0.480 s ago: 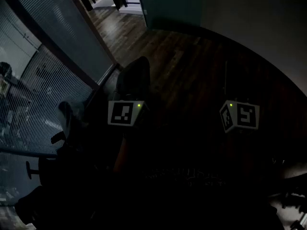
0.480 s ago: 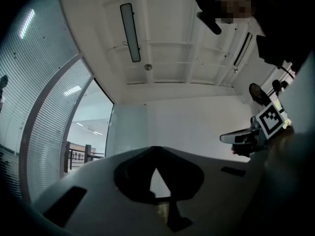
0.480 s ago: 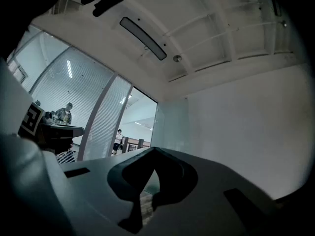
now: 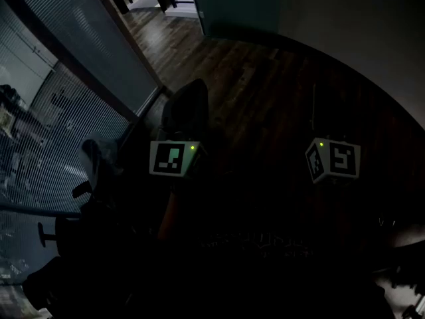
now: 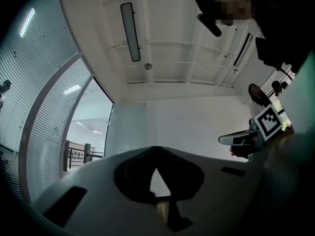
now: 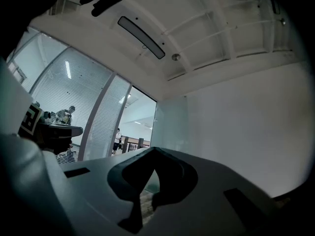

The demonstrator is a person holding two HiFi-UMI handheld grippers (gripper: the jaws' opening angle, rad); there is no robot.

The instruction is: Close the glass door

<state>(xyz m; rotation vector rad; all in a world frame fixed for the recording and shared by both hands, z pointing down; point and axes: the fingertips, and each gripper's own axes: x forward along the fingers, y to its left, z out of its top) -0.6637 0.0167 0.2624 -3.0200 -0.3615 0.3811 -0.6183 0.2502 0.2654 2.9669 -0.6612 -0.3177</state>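
The glass door (image 4: 232, 5) is a tall teal pane standing open at the far end of the dark wooden floor, beside the doorway. It also shows ahead in the left gripper view (image 5: 125, 132) and the right gripper view (image 6: 170, 122). My left gripper (image 5: 155, 149) is shut with nothing in it, tilted slightly upward and well short of the door. Its marker cube (image 4: 174, 158) sits left of centre. My right gripper (image 6: 153, 150) is shut and empty too, its cube (image 4: 332, 159) off to the right. Neither gripper touches the door.
A frosted, striped glass wall (image 4: 53, 111) runs along the left, with an office chair (image 4: 99, 165) close to it. A plain white wall (image 4: 352, 32) bounds the right. Through the doorway I see a railing (image 5: 78, 154). People stand behind the glass wall (image 6: 64, 114).
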